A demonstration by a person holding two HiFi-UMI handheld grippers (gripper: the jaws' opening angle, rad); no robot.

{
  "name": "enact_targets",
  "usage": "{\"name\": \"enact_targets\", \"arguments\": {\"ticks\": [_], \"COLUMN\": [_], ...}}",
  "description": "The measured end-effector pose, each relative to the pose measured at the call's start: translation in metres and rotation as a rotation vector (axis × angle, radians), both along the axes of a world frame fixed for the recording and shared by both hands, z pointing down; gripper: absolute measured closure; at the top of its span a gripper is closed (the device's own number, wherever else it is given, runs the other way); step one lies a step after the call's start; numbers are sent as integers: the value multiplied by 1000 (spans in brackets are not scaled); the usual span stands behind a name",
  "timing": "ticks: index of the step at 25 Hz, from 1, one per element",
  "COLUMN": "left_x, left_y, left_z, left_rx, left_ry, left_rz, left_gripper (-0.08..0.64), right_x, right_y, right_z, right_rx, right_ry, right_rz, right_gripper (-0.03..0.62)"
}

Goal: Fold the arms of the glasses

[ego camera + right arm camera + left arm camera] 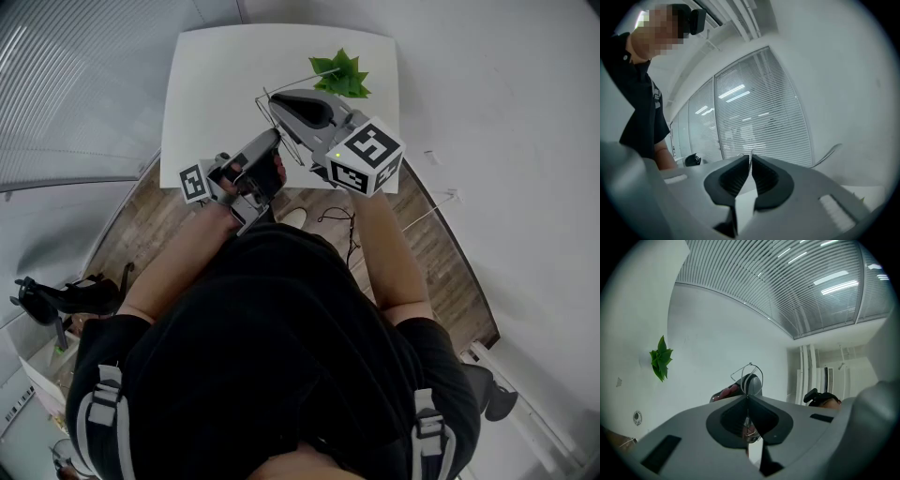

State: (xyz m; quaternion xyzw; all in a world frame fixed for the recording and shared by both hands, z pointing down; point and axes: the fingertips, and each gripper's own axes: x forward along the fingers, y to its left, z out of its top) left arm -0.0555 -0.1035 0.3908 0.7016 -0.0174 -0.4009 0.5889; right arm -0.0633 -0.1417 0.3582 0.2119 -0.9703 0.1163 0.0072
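Thin wire-framed glasses [266, 99] hang in the air above the white table [225, 84], between my two grippers. My left gripper [275, 137] points up from the near side and is shut on the frame. In the left gripper view a round lens rim [750, 364] sticks up just past my left gripper [748, 397]. My right gripper [274, 98] comes in from the right at about the same height. In the right gripper view my right gripper [751, 157] has its pads nearly together on a thin wire arm. Another wire piece [828, 153] curves off to the right.
A green leafy plant [342, 75] stands at the table's far right, and the left gripper view has the plant [661, 358] on its left. The table's near edge meets a wooden floor [441, 253]. A dark object [56, 298] lies on the floor at the left.
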Motion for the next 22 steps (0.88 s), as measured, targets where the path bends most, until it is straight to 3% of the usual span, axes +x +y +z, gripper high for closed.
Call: {"name": "enact_targets", "arguments": {"ticks": [12,22], "left_x": [8,2], "left_y": [5,1], "left_z": [1,-2], "left_rx": [9,10], "left_ry": [0,6], "left_rz": [52,9], "left_gripper": [546,546], "right_x": [-2,24], "right_y": [10,-3], "right_z": [-1,-10], "right_rx": [-41,0], "right_ry": [2,-25], "right_rz": [-130,0], "right_gripper": [569,557]}}
